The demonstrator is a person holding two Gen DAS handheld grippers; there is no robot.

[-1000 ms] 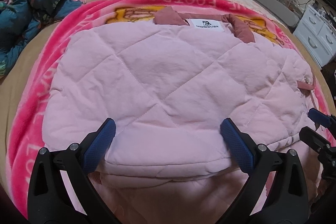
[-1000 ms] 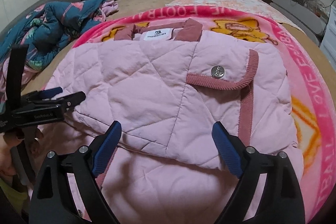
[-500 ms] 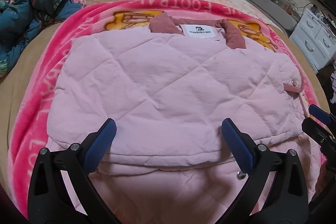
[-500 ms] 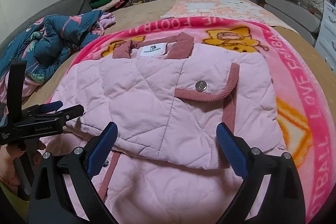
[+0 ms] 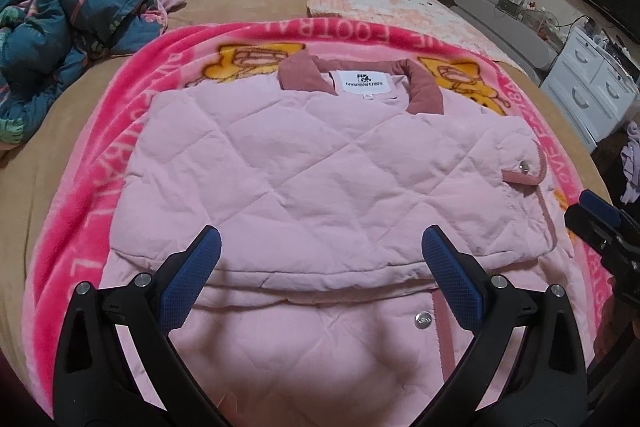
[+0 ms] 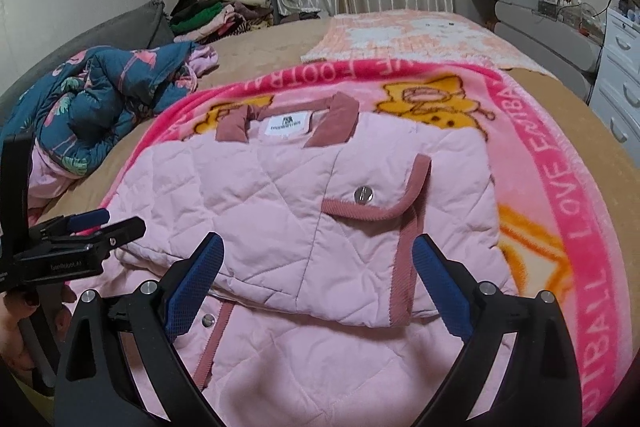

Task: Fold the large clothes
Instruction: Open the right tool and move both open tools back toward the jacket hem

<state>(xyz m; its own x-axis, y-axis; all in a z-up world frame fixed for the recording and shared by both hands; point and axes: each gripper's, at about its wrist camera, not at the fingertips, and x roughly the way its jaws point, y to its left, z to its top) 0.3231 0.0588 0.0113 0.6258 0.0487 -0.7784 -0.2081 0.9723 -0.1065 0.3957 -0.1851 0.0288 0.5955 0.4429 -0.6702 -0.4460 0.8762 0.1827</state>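
A pink quilted jacket with a dusty-rose collar and white label lies folded on a pink cartoon blanket on the bed. It also shows in the right wrist view, with a snap pocket flap on top. My left gripper is open and empty above the jacket's near fold edge. My right gripper is open and empty above the near edge at the pocket side. Each gripper shows at the side of the other's view: the right one and the left one.
A crumpled blue floral garment lies on the bed's left. A pile of clothes sits at the far end by the curtains. A pale pink mat lies beyond the blanket. White drawers stand to the right.
Both grippers have pulled back and risen from the jacket, staying open. More of the jacket's lower layer and its snap buttons now show in front of the fold.
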